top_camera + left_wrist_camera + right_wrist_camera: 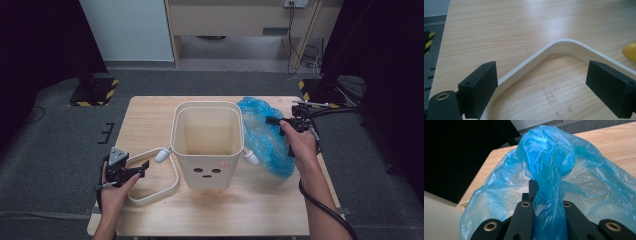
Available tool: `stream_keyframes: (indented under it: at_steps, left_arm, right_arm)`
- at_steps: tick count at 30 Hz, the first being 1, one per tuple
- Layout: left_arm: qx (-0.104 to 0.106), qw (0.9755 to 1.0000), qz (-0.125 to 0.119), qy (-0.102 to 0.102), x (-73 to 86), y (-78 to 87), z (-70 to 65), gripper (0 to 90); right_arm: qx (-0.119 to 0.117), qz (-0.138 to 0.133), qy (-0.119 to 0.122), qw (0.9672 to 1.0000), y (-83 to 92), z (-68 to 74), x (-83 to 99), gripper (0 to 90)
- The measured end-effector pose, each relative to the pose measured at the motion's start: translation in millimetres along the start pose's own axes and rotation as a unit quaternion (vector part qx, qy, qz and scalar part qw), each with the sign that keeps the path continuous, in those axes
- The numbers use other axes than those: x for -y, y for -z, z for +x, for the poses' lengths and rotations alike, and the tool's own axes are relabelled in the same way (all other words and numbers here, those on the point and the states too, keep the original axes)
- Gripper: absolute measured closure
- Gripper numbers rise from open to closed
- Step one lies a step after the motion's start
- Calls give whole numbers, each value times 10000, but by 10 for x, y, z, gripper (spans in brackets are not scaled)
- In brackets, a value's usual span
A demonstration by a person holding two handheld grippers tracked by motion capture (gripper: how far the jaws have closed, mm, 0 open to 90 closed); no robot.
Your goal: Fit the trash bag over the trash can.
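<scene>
At the left of the high view, the left tool (136, 170) rests low over the pale wooden worktop (150, 115), its jaws spread wide and gripping nothing. They straddle the cream plastic rectangular ring (564, 46), which looks like the bin's loose rim frame and lies flat on the wood. In the left gripper view one pad stands just beside the ring's outer edge and the other is over its far arm, neither pressing it.

In the middle stands the cream plastic waste bin with a small face printed on its front (207, 145), upright and empty, mouth open to the top.

To its right lies the crumpled blue thin-plastic bin bag (265, 135), touching the bin's right wall and spilling toward the worktop's edge. The right tool (276, 121) is clamped tight on a twisted bunch of the bag (549, 202); the film runs up between the jaws and balloons above them.

The step in hand appears to be lifting the bag to line the bin. To do it well, keep the pinch firm and raise it high enough for the loose film to clear the bin's rim, then move across over the mouth. The left tool is best kept ready to take the opposite edge, since thin film slips and tears if dragged.
</scene>
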State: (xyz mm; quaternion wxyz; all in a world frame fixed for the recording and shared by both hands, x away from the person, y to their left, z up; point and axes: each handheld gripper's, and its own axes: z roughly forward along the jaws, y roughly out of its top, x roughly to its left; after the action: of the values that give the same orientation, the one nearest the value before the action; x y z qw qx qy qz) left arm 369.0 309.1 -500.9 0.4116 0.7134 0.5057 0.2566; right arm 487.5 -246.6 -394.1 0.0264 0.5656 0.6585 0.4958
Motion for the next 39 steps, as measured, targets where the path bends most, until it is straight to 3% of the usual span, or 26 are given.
stream_keyframes:
  at_steps: [17, 39]
  left_arm:
    - [-35, 10000, -45, 29, -11, 14, 4, 101]
    - [7, 10000, 18, -22, -1, -11, -26, 101]
  right_arm:
    - [-241, -327, -291, 9988, 275, 80, -212, 877]
    - [-445, -607, -218, 9969, 622, 374, -416, 881]
